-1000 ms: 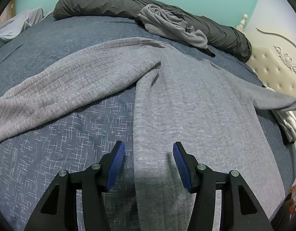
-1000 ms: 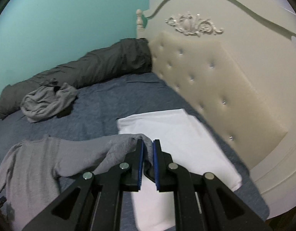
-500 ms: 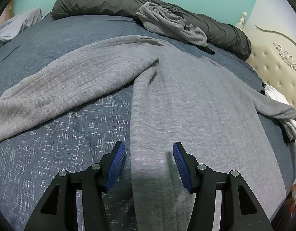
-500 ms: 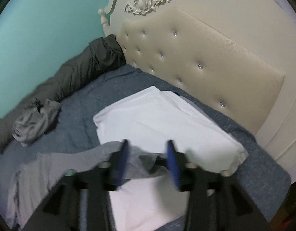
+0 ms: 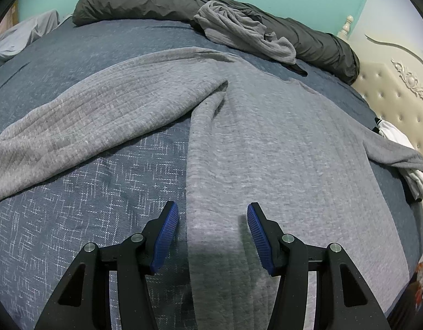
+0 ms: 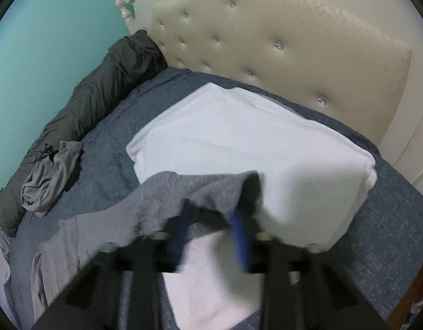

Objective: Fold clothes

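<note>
right wrist view: right gripper (image 6: pixel 211 236) jaws blurred, closing by grey sleeve (image 6: pixel 200 189).

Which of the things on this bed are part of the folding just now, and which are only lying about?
Part of the job:
- grey sweater, spread flat
- its sleeve, draped over the white pile
- left gripper
- right gripper

Lying about:
- crumpled grey garment
- dark rolled duvet
- folded white pile
- headboard
</note>
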`<action>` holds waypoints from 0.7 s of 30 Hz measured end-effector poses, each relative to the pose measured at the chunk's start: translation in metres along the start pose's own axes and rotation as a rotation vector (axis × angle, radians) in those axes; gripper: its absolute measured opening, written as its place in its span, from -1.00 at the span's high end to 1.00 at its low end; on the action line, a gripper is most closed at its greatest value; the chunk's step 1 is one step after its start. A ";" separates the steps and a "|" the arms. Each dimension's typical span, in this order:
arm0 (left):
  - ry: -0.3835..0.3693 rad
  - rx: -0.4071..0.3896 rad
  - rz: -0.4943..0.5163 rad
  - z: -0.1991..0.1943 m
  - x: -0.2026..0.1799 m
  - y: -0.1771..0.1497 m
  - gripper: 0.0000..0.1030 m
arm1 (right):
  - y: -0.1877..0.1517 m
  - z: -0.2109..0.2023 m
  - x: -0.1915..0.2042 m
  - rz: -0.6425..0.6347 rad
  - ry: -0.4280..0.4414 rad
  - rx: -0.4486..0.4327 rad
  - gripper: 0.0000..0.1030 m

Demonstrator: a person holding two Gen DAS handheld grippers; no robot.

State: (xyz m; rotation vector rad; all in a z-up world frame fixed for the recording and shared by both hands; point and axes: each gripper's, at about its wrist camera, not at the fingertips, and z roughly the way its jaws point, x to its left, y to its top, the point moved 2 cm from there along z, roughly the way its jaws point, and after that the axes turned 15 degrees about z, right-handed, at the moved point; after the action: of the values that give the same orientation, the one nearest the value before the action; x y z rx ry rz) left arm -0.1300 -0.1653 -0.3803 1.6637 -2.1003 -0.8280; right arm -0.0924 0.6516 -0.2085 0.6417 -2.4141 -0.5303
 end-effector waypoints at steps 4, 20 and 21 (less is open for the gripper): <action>-0.002 0.001 -0.001 0.001 0.000 0.000 -0.10 | 0.008 -0.031 0.011 -0.081 0.111 -0.126 0.89; 0.003 0.013 0.005 0.004 -0.006 -0.001 -0.10 | 0.013 -0.021 -0.042 -0.075 0.014 -0.084 0.36; 0.003 0.013 0.005 0.004 -0.006 0.000 -0.10 | 0.016 -0.026 -0.040 -0.071 0.036 -0.107 0.14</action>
State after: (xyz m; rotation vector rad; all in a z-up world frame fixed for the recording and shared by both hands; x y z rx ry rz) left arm -0.1304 -0.1585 -0.3830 1.6644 -2.1116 -0.8108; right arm -0.0522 0.6805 -0.1982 0.6872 -2.3192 -0.6671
